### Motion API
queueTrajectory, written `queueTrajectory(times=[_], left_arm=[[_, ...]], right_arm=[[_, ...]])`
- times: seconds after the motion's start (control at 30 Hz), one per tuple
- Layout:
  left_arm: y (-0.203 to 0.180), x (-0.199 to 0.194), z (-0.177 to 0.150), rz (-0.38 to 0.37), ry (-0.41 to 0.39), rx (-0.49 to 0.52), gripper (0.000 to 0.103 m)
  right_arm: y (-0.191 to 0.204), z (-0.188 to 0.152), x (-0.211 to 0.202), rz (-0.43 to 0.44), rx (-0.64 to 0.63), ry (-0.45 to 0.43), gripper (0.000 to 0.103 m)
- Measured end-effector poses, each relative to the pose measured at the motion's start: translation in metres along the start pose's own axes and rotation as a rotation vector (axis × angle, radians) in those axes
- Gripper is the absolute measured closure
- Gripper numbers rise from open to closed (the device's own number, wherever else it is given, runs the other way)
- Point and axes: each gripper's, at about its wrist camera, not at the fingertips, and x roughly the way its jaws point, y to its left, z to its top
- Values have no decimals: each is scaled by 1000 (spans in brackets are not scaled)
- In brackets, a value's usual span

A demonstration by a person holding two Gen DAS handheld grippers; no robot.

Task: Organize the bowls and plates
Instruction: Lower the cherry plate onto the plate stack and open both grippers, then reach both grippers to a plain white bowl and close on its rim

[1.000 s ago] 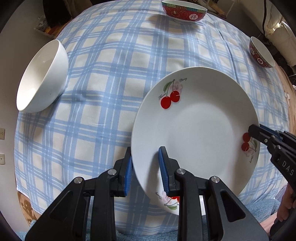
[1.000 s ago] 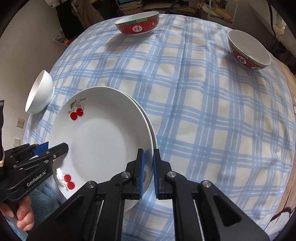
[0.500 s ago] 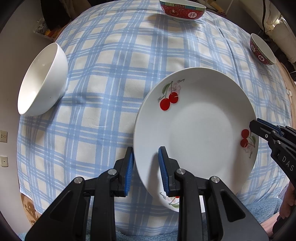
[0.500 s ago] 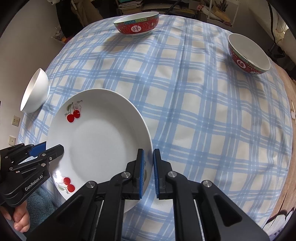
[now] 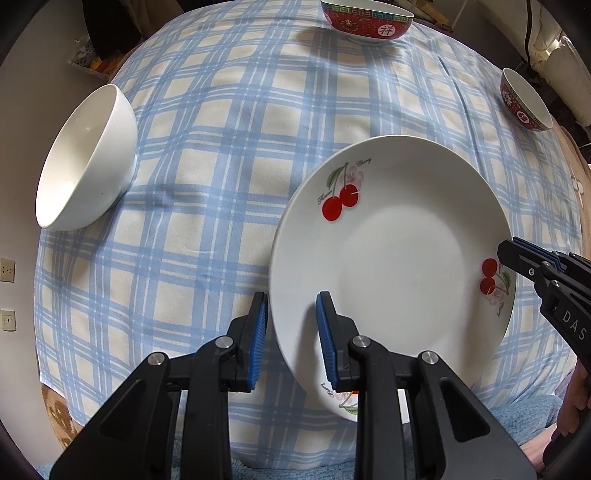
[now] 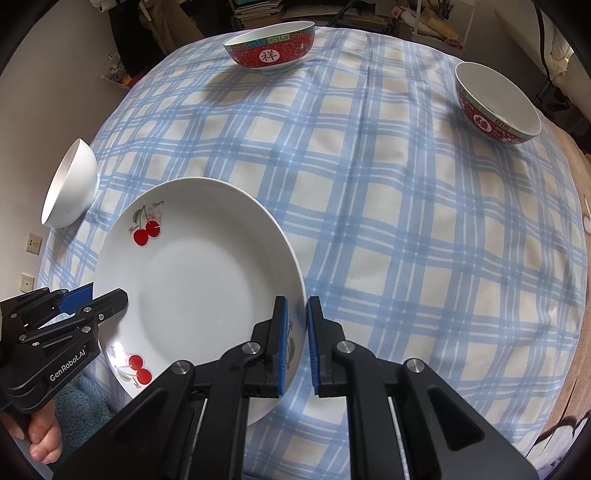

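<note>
Left gripper (image 5: 291, 295) is being pressed shut on the left rim of the cherry plate (image 5: 399, 266), with one blue pad outside the rim and the other over the plate's white face. At the table's left edge, a plain white bowl (image 5: 85, 158) is being shown standing on the blue checked tablecloth (image 5: 229, 147), well apart from the plate. The cherry plate is being held near the table's near edge, face up; whether it is being rested on the cloth cannot be told. Its right rim is being clamped between the nearly closed pads of the right gripper (image 6: 295, 299). A red patterned bowl (image 5: 369, 22) is being seen upright at the far edge, and a second red bowl (image 6: 495, 103) near the far right corner.
</note>
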Motion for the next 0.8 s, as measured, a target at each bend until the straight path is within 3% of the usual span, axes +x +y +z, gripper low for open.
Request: queueTrajectory(times=[0.2, 0.37, 0.47, 0.53, 0.67, 0.8], left_arm=[[9, -7, 2, -22, 6, -33, 77], [15, -26, 3, 26, -50, -26, 75], [23, -37, 6, 47, -83, -31, 71], [33, -45, 9, 27, -96, -59, 59], [51, -61, 19, 38, -131, -98, 51], [75, -74, 25, 84, -177, -152, 26]], right_arm=[[-1, 1, 0, 11, 13, 8, 89], [3, 5, -4, -9, -16, 7, 86], [8, 10, -11, -17, -29, -19, 65], [12, 16, -17, -13, -36, -46, 50], [26, 32, -27, 7, -70, -86, 35], [44, 50, -36, 35, -86, -134, 25]])
